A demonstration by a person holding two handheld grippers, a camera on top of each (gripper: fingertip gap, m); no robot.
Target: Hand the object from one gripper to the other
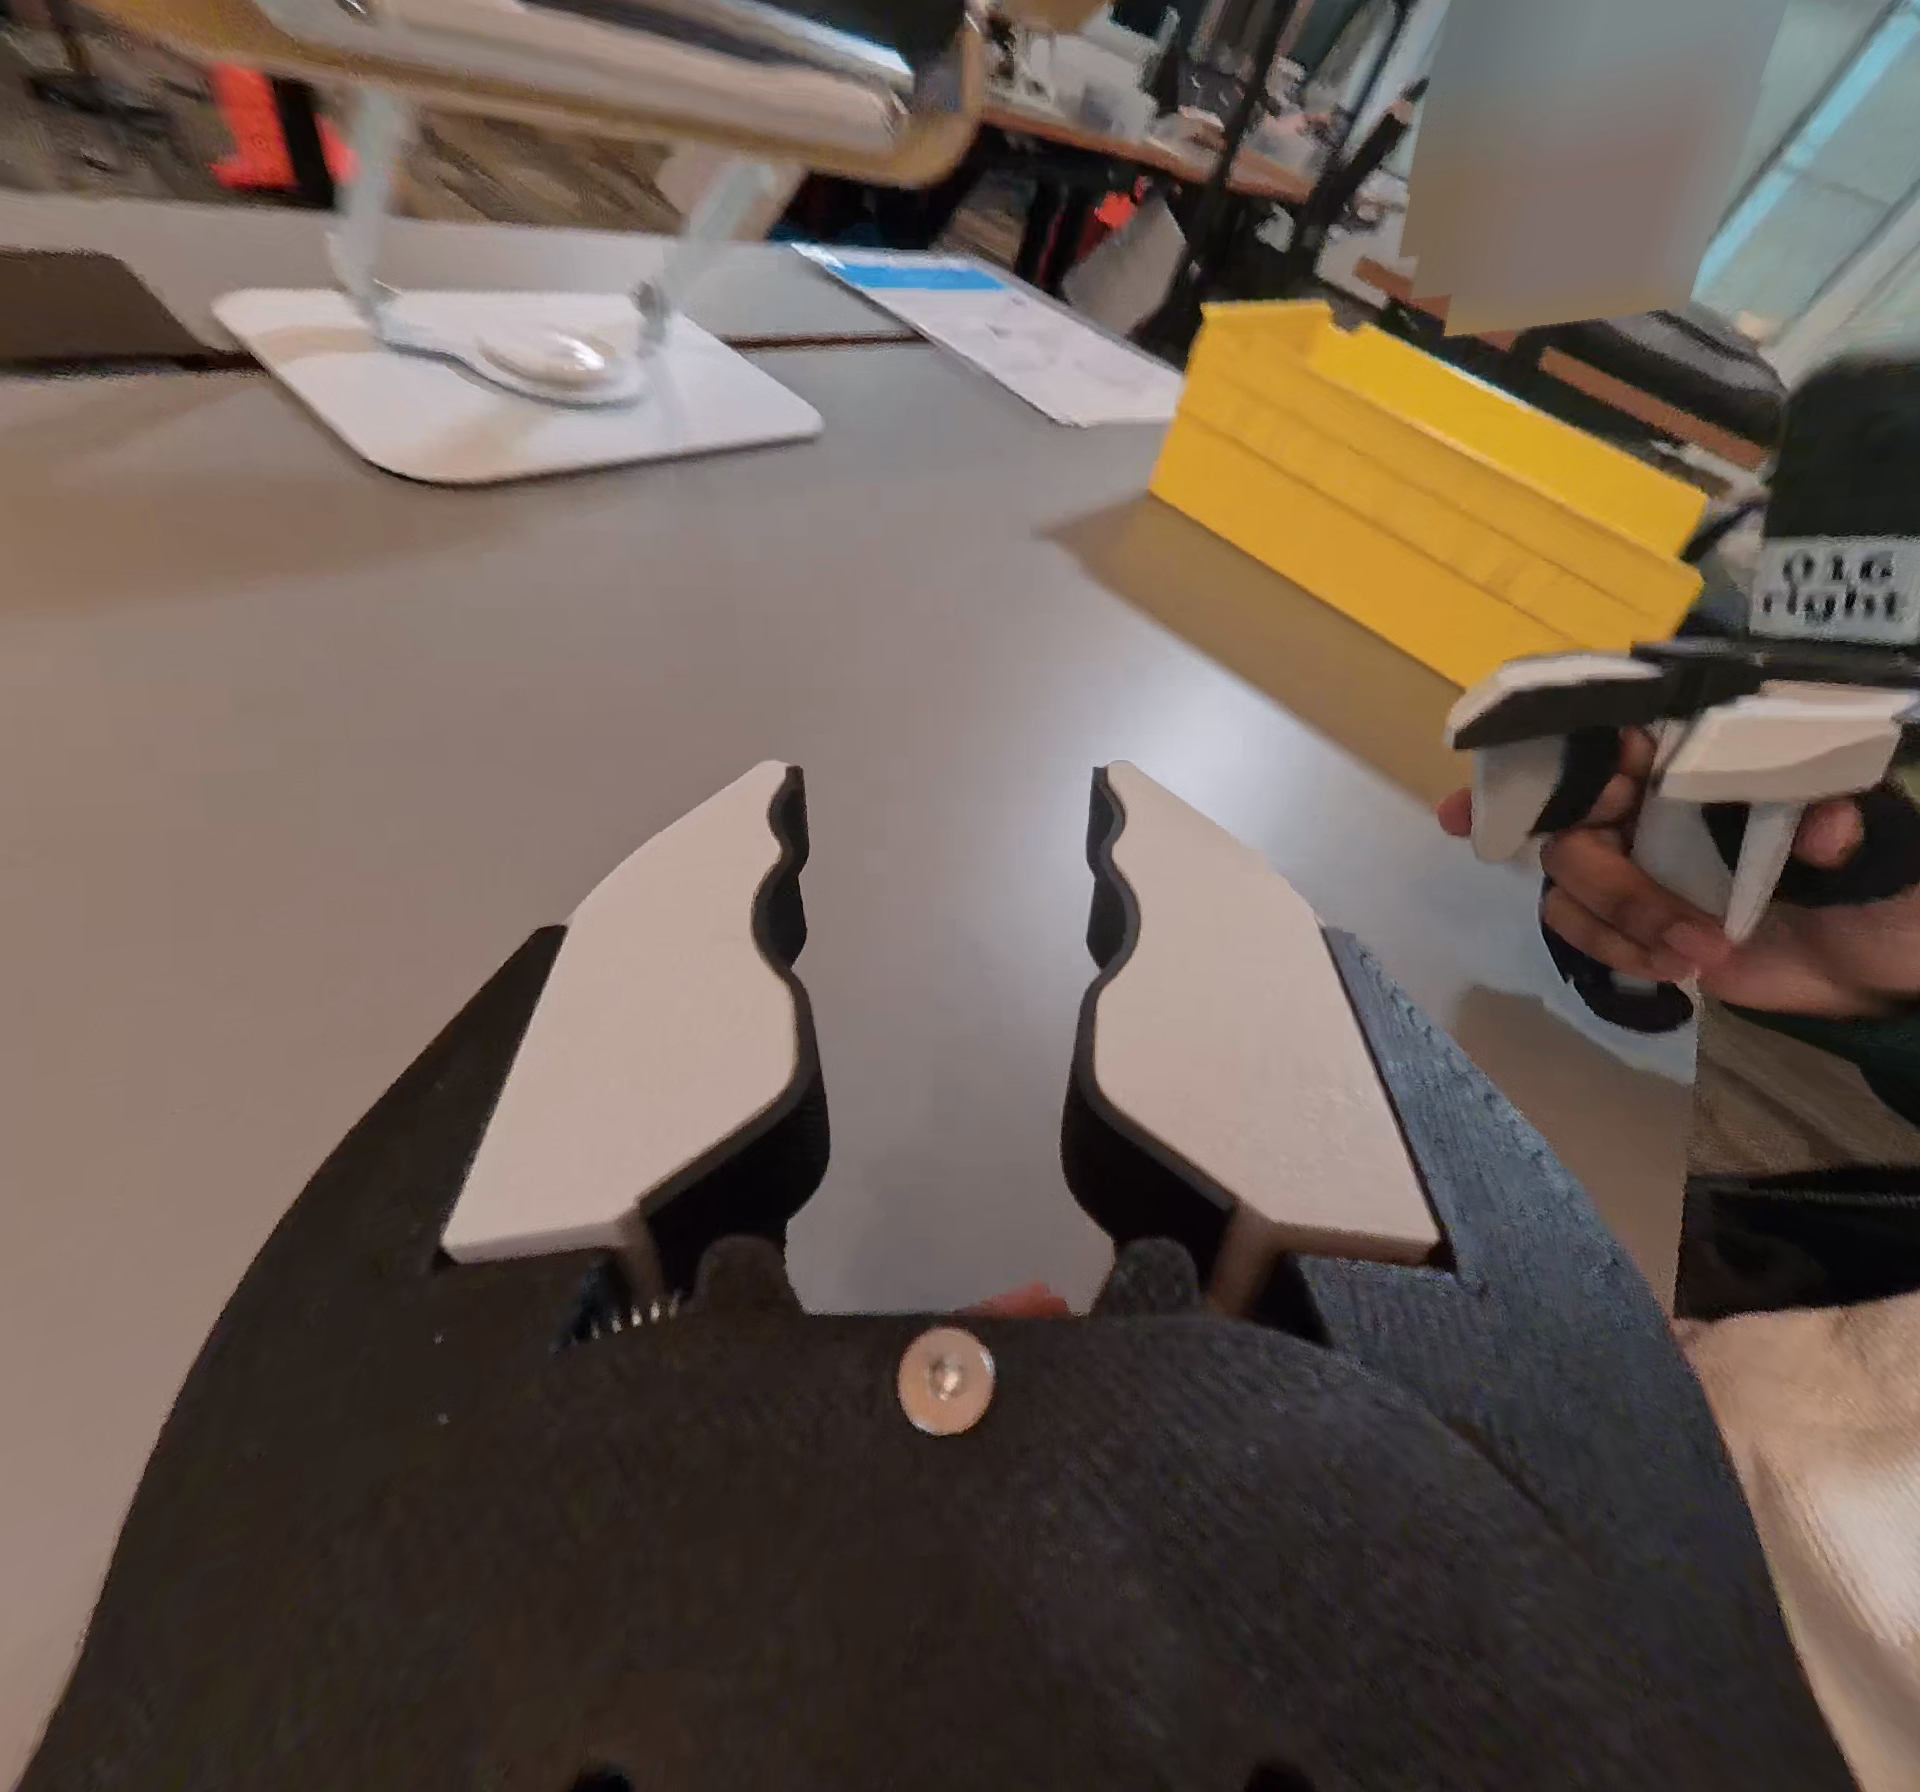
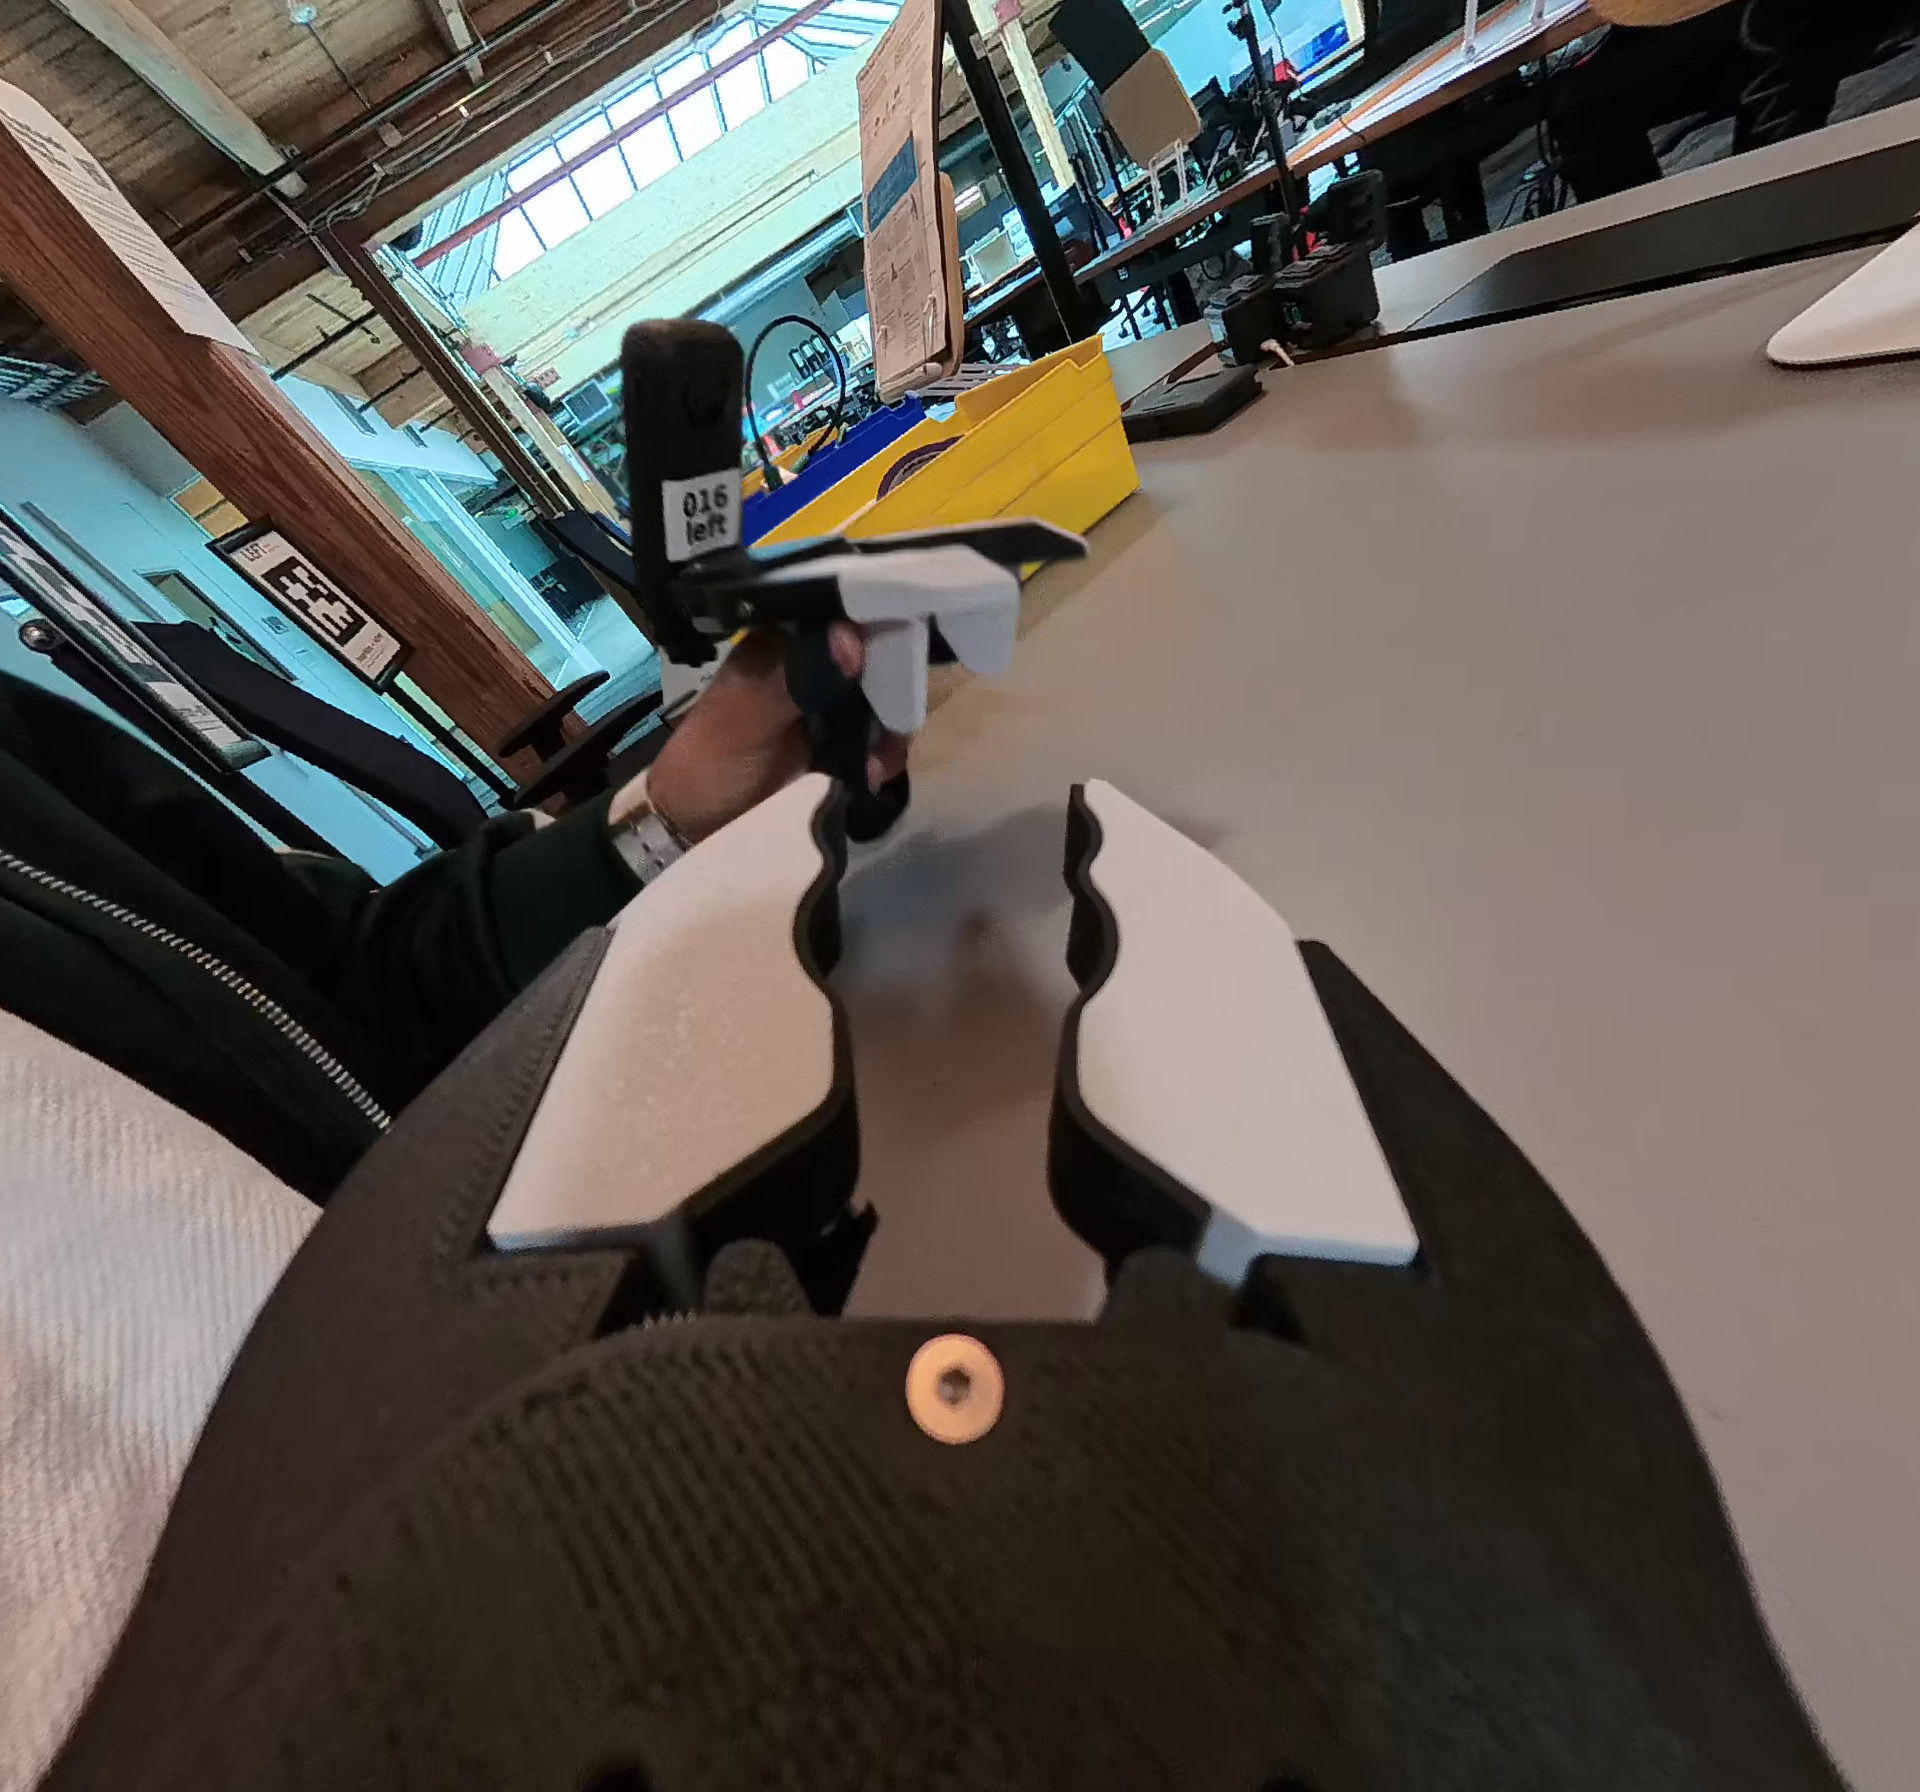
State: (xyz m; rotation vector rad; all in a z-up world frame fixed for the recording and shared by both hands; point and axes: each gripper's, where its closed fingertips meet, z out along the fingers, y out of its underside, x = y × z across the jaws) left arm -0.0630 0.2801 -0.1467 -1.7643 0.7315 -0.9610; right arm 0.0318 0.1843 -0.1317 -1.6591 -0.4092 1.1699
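A grey tabletop [image 1: 520, 703] fills most of both views and is the largest surface present. On it, at 1 o'clock in the left wrist view, lies a yellow bin [image 1: 1403, 495]; the same yellow bin [image 2: 1018, 454] appears at 12 o'clock in the right wrist view, with a blue bin [image 2: 831, 469] just beside it. A white stand base [image 1: 520, 392] rests on the tabletop at 11 o'clock in the left wrist view, carrying a tilted platform overhead. A paper sheet [image 1: 997, 340] lies at 12 o'clock, between the stand base and the yellow bin. The left gripper [image 1: 945, 786] is held above the tabletop with its fingers [image 1: 665, 1015] spread apart and nothing between them. The right gripper [image 2: 951, 797] is likewise released, its fingers [image 2: 1216, 1015] parted over bare tabletop. Each gripper shows in the other's view: the right gripper [image 1: 1621, 828] at 3 o'clock, gripped by a hand [image 1: 1662, 901], and the left gripper [image 2: 935, 641] at 11 o'clock, gripped by a hand [image 2: 727, 745]. The two grippers are well apart. The object to be handed over cannot be located in either view; neither gripper carries it.
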